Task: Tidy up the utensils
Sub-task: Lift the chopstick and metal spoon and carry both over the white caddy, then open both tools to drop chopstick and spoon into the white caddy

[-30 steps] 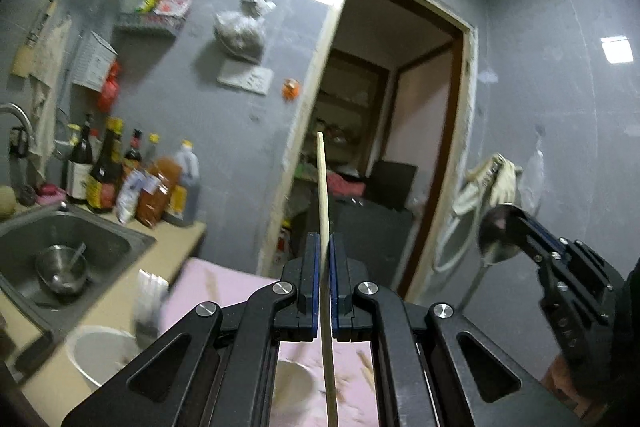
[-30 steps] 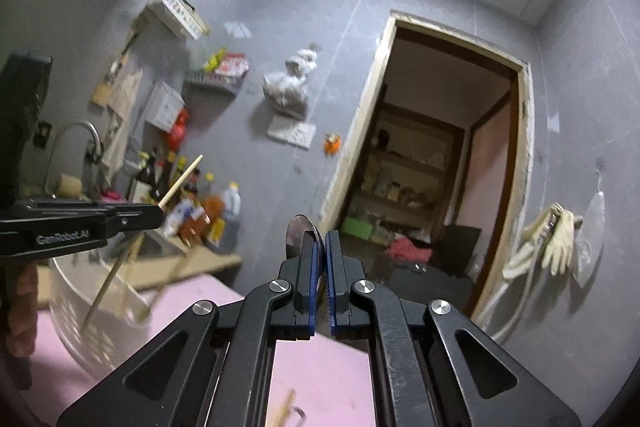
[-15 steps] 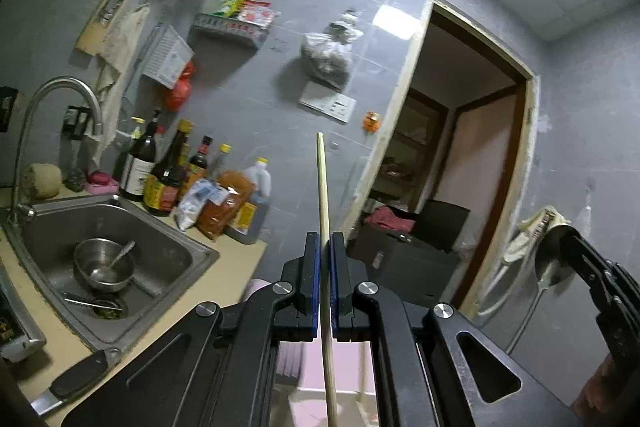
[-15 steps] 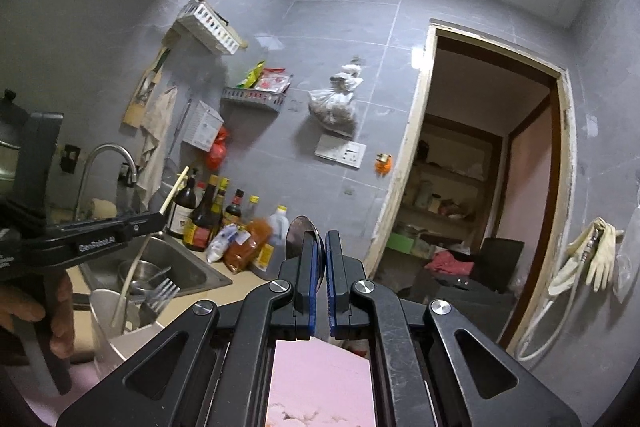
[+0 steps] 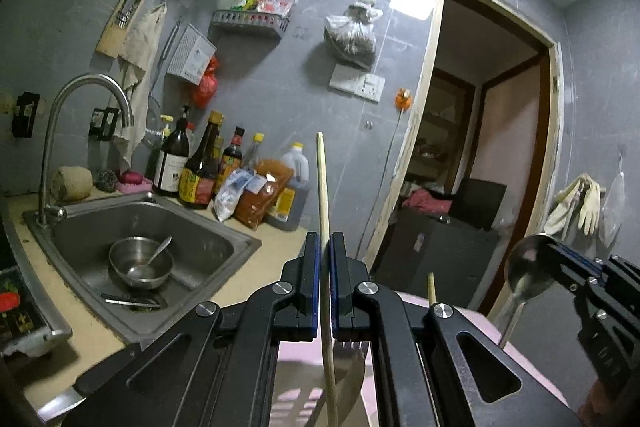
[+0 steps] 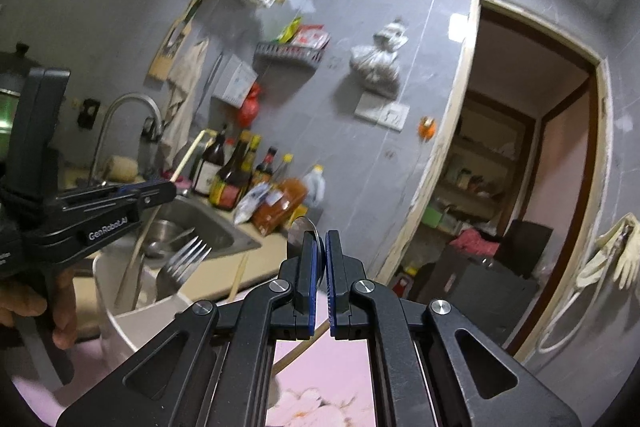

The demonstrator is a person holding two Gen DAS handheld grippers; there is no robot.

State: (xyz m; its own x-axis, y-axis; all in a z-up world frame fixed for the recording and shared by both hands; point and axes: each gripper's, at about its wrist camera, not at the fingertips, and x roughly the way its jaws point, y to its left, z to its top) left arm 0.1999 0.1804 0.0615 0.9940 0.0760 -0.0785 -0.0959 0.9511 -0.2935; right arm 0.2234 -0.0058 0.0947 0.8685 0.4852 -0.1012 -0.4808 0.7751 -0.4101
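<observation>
My left gripper (image 5: 325,243) is shut on a wooden chopstick (image 5: 322,179) that stands upright between its pads. In the right wrist view the left gripper (image 6: 160,191) is at the left, and the chopstick (image 6: 188,157) slants down into a white utensil holder (image 6: 136,323). A fork (image 6: 184,259) and a second chopstick (image 6: 240,277) stand in that holder. My right gripper (image 6: 319,239) is shut on a metal spoon (image 6: 302,227), right of the holder. From the left wrist, the right gripper (image 5: 560,259) holds the spoon (image 5: 524,275) bowl up.
A steel sink (image 5: 224,251) with a bowl (image 5: 140,263) and a faucet (image 5: 80,87) lies at the left. Sauce bottles (image 5: 200,167) line the wall behind it. A pink mat (image 6: 332,367) covers the surface below. An open doorway (image 5: 480,147) is at the right.
Both grippers have sunk and shifted toward the counter, so the sink and bottles now show more fully. The white holder looks closer. Both grips are unchanged.
</observation>
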